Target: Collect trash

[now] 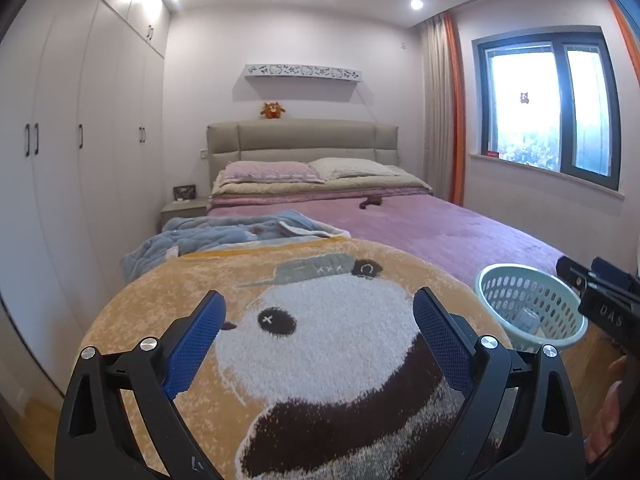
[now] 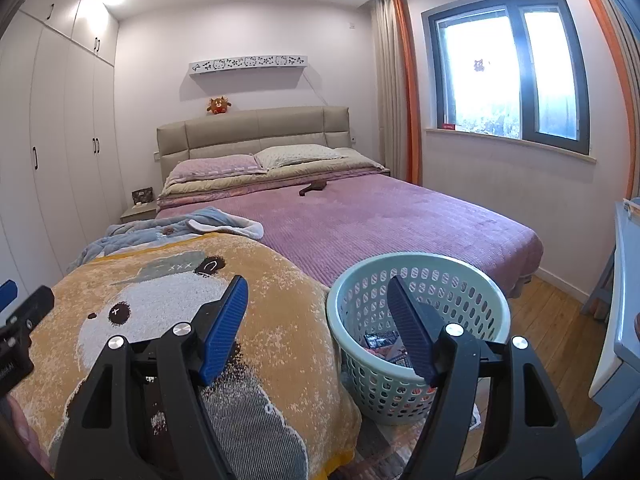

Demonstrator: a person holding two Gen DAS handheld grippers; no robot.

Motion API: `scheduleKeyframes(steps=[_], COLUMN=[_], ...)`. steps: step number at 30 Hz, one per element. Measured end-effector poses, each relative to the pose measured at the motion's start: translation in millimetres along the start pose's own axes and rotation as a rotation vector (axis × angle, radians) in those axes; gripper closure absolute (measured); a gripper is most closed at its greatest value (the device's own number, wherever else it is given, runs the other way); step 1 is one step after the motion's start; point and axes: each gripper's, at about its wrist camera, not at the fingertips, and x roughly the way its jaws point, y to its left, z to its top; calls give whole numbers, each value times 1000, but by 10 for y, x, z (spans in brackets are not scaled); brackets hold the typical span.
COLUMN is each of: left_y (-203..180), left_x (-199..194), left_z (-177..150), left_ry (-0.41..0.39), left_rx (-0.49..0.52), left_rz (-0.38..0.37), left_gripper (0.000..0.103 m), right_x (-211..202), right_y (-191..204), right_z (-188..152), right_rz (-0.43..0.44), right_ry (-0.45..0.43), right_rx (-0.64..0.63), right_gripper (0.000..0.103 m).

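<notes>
A pale green perforated basket [image 2: 416, 280] stands on the floor at the foot of the bed, with wrappers [image 2: 382, 344] inside; it also shows in the left wrist view [image 1: 528, 304]. My right gripper [image 2: 316, 292] is open and empty, held just before the basket's near rim. My left gripper [image 1: 318, 304] is open and empty above the panda blanket [image 1: 320, 344]. A small dark brown object [image 2: 314, 188] lies on the purple bedspread far ahead; it also shows in the left wrist view [image 1: 370, 202].
The bed [image 2: 400, 220] fills the middle, with a blue blanket [image 1: 208, 236] at its left. White wardrobes [image 1: 60, 140] line the left wall. A nightstand [image 2: 138, 210] stands by the headboard. Wooden floor [image 2: 552, 320] and pale furniture [image 2: 624, 280] lie right.
</notes>
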Motion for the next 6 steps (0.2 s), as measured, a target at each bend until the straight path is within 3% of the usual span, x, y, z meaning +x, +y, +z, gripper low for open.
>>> scheduleKeyframes(steps=[3, 6], left_y=[84, 172], left_x=[15, -5], left_z=[122, 218], left_ry=[-11, -37], left_rx=[-14, -5], left_rz=[10, 67], left_gripper=[10, 10], right_x=[62, 124], right_y=[35, 136], right_z=[68, 148], right_rz=[18, 46], right_ry=[-3, -18], right_rx=[2, -7], right_gripper=[35, 34])
